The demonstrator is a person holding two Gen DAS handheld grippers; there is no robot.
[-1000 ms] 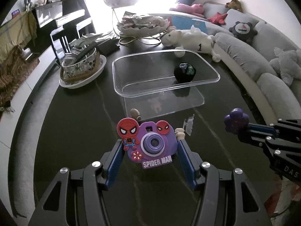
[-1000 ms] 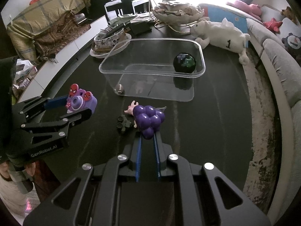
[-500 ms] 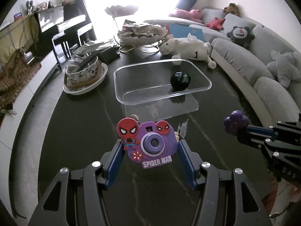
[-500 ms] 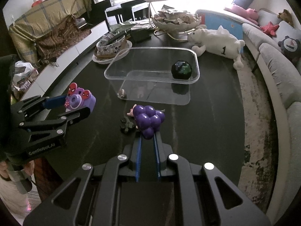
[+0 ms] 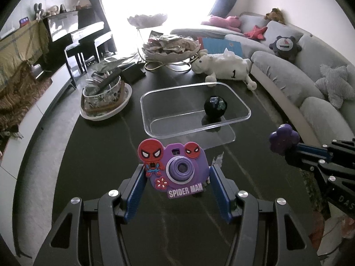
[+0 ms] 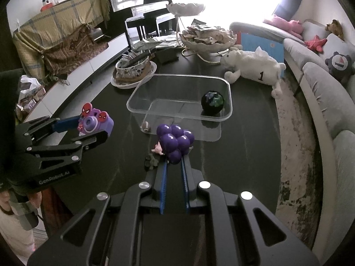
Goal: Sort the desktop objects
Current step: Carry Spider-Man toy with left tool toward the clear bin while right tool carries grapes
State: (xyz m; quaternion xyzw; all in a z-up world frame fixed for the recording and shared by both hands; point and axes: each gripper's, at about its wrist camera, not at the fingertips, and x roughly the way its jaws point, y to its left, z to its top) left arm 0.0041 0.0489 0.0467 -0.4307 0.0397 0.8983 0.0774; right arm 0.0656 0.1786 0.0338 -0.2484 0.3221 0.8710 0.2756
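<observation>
My left gripper (image 5: 176, 173) is shut on a purple Spider-Man toy camera (image 5: 177, 168), held above the dark table; the same camera (image 6: 94, 122) shows in the right wrist view. My right gripper (image 6: 174, 163) is shut on a purple toy grape bunch (image 6: 175, 141), also lifted off the table; the grape bunch (image 5: 283, 138) appears at the right of the left wrist view. Ahead stands a clear plastic bin (image 6: 177, 114) with a dark ball (image 6: 212, 102) inside. On the table lie a small football (image 6: 146, 126), a pink figure (image 6: 158, 149) and a dark toy (image 6: 151, 161).
A patterned bowl on a white plate (image 5: 104, 97), a white plush sheep (image 5: 224, 67) and a tiered dish of papers (image 5: 168, 46) stand behind the bin. A grey sofa (image 5: 310, 84) curves along the right. A person's hand (image 6: 13, 197) holds the left gripper.
Both grippers have risen with their toys still gripped. The bin and the table now sit lower and farther in both views.
</observation>
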